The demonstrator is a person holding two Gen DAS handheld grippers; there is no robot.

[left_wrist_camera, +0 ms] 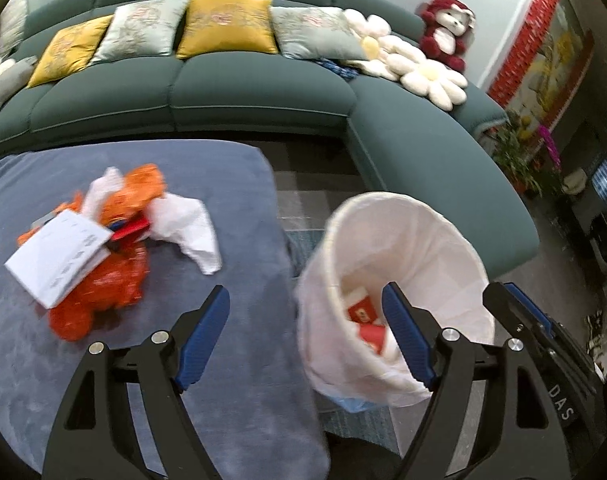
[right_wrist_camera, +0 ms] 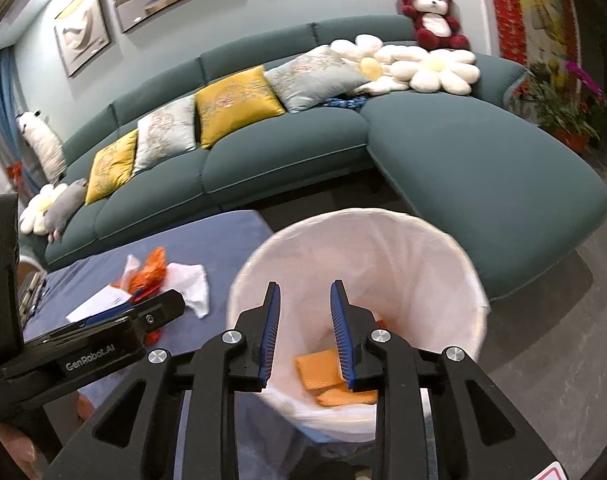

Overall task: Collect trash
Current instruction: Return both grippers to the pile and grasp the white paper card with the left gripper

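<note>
A pile of trash lies on the blue-covered table (left_wrist_camera: 231, 344): orange plastic wrappers (left_wrist_camera: 111, 280), a white printed paper (left_wrist_camera: 59, 256) and a crumpled white tissue (left_wrist_camera: 191, 228). A bin with a white liner (left_wrist_camera: 407, 240) stands on the floor right of the table, with red and orange scraps inside. My left gripper (left_wrist_camera: 303, 300) is open and empty, above the table edge and the bin. My right gripper (right_wrist_camera: 305, 292) is open and empty, right over the bin (right_wrist_camera: 383, 248). The trash pile (right_wrist_camera: 151, 276) and the left gripper's body (right_wrist_camera: 103, 332) show in the right wrist view.
A long teal sofa (left_wrist_camera: 263, 92) with yellow and pale cushions, flower pillows and a red plush toy (left_wrist_camera: 447, 32) curves behind the table and bin. Potted plants (left_wrist_camera: 515, 152) stand at the right. The right gripper's body (left_wrist_camera: 551, 340) shows beside the bin.
</note>
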